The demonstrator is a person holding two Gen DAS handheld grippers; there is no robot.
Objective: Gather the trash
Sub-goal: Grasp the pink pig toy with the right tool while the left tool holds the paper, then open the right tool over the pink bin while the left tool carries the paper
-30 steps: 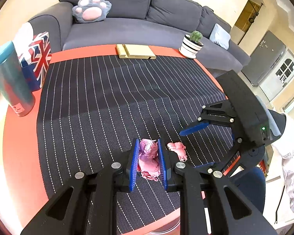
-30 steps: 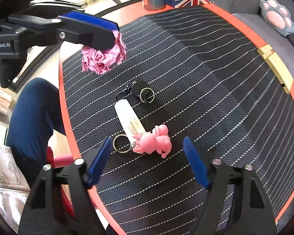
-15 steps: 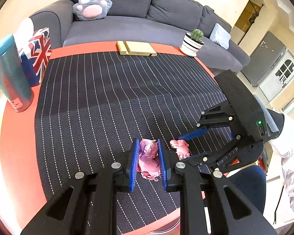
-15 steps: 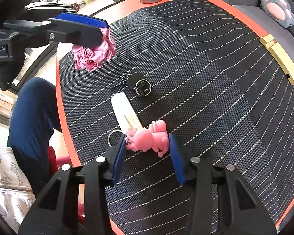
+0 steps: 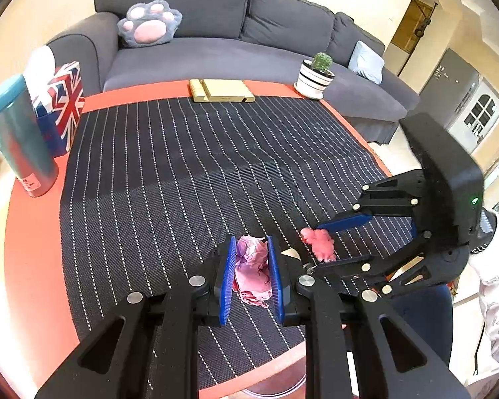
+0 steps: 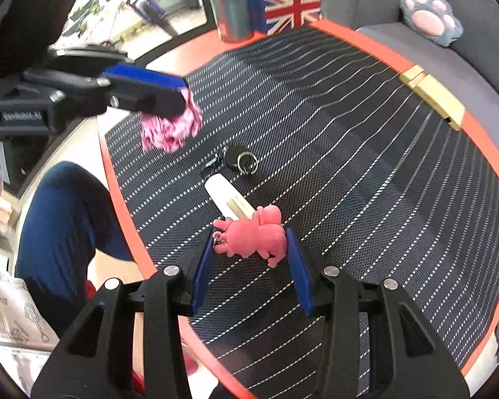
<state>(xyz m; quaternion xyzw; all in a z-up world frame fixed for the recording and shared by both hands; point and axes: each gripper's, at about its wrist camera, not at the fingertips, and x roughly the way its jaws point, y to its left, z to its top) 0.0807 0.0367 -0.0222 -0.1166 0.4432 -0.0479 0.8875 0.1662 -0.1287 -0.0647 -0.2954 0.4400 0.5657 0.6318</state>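
Grips both closed near the table's (image 5: pixel 33 266) near edge: left gripper (image 5: pixel 251 276) clenches crumpled pink wrapper (image 5: pixel 252 271), right gripper (image 6: pixel 249 266), jaws just closed, clamps pink pig keychain (image 6: pixel 254 234); advise lifting straight so the white tag (image 6: pixel 228 199) trails free.

left gripper (image 5: pixel 251 266): bottom centre of its view, jaws clamped on pink wad | right gripper (image 6: pixel 249 249): bottom centre, tilted down, jaws just closed onto pink figure
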